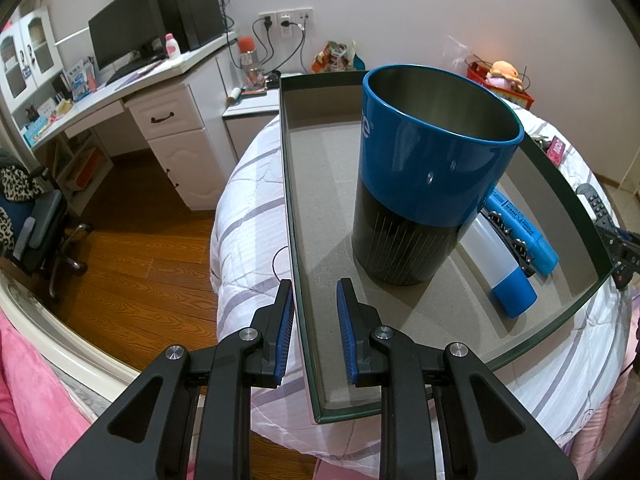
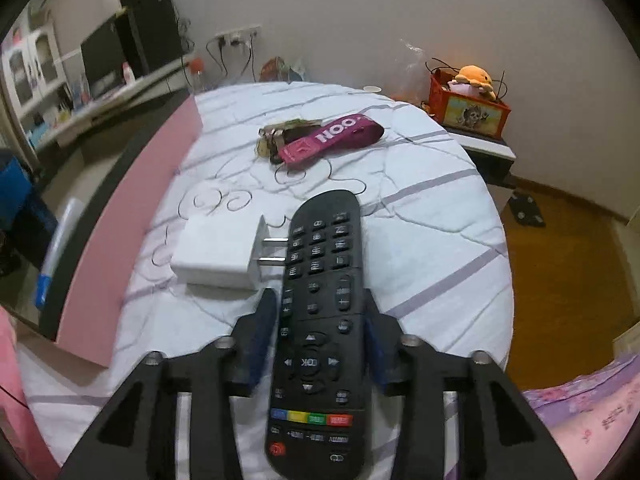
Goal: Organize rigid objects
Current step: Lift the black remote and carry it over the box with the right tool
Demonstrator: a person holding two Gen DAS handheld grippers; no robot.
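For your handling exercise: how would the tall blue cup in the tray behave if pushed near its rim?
The cup stands tall on a narrower base, so it would probably tip. It looks empty, likely light. Its glossy wall may be slippery.

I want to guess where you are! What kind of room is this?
Most likely a bedroom with a study corner: a bed with a white quilt striped in purple, a white desk with drawers holding a black monitor, and a wooden floor.

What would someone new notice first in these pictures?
The tall blue and black cup standing upright in the shallow tray on the bed, with the left claw straddling the tray's side wall. Then the black remote lying lengthwise between the right claw fingers, beside a white charger.
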